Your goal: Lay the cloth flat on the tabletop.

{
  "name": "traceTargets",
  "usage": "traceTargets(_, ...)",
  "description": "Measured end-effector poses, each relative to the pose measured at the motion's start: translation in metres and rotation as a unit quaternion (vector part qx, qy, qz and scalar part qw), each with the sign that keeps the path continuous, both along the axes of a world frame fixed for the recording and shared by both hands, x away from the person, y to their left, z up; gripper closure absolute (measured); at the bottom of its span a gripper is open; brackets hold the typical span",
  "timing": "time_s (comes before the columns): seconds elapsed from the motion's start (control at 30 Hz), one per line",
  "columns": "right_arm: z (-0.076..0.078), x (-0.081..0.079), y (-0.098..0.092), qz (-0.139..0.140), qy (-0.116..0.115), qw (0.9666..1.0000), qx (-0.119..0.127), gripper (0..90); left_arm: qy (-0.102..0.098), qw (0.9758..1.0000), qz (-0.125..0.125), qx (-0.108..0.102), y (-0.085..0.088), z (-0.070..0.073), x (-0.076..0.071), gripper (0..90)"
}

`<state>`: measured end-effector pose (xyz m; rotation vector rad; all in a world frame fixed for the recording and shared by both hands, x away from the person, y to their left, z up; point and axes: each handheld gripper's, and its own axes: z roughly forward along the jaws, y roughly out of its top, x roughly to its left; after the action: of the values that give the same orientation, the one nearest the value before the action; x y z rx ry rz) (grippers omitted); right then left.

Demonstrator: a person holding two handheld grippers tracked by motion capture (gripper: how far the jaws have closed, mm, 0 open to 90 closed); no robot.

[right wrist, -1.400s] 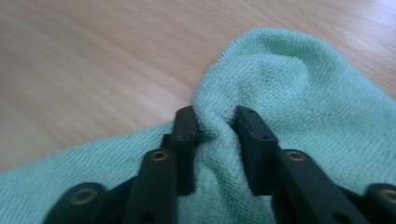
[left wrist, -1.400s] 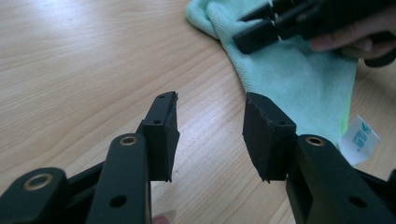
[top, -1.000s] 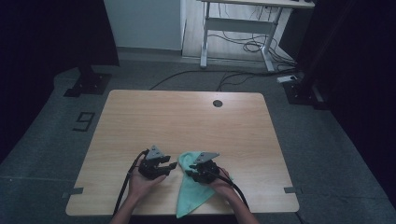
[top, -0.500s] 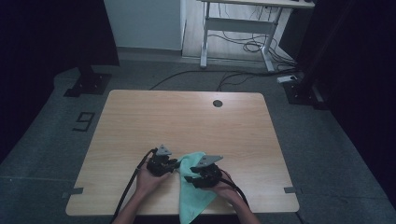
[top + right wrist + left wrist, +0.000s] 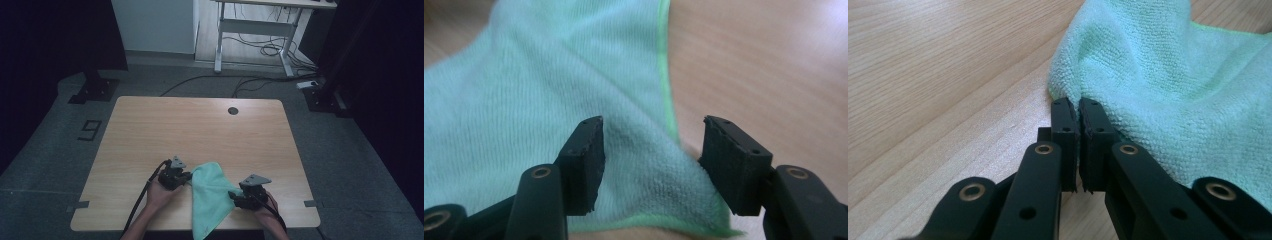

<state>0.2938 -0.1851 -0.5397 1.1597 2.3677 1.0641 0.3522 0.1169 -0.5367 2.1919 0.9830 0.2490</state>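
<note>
A mint-green cloth [image 5: 210, 192] lies near the front edge of the wooden table [image 5: 200, 125], and its lower end hangs over that edge. My left gripper [image 5: 189, 176] is at the cloth's left corner. In the left gripper view its jaws [image 5: 1078, 107] have just been closing and are now shut on a pinched fold of the cloth [image 5: 1173, 75]. My right gripper [image 5: 234, 194] is at the cloth's right side. Its jaws [image 5: 651, 150] have just been opening and stand open, astride a corner of the cloth [image 5: 524, 75] without pressing on it.
A round cable hole [image 5: 233, 110] sits near the table's far edge. Beyond the table stand a white desk frame [image 5: 250, 30] with cables on the floor and a dark stand base [image 5: 92, 90] at the left. A "9" mark [image 5: 89, 130] is on the floor.
My right gripper has slid to the right and toward the near edge, and its jaws have let go of the cloth. The left gripper stayed at the cloth's left corner. The cloth lies spread wider.
</note>
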Motion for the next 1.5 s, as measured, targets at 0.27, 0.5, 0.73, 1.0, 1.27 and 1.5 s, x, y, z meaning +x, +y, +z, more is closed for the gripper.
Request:
traceTargets(0.27, -0.004, -0.006, 0.000, -0.003, 0.008, 0.9999, -0.013, 70.6, -0.011, 0.9999, -0.001, -0.011, 0.006, 0.010, -0.005, 86.8)
traceTargets(0.5, 0.017, -0.015, -0.007, 0.010, -0.019, 0.9997, 0.012, 85.0, -0.030, 0.9985, -0.012, -0.044, 0.032, 0.035, -0.031, 86.9)
traceTargets(0.73, 0.083, -0.038, -0.016, 0.037, -0.105, 0.9927, 0.047, 85.1, -0.074, 0.9914, -0.040, -0.100, 0.061, 0.092, -0.073, 87.0)
traceTargets(1.0, 0.117, 0.051, -0.006, 0.028, -0.104, 0.9933, 0.040, 83.8, -0.056, 0.9955, -0.014, -0.075, 0.050, 0.086, -0.029, 85.9)
traceTargets(1.27, 0.049, 0.115, -0.002, -0.062, -0.052, 0.9958, 0.042, 48.5, 0.012, 0.9981, 0.028, -0.053, 0.044, 0.023, 0.005, 70.0)
traceTargets(1.5, 0.037, 0.072, -0.004, -0.039, -0.055, 0.9961, 0.057, 48.1, -0.025, 0.9955, 0.052, -0.075, 0.050, 0.033, 0.001, 60.0)
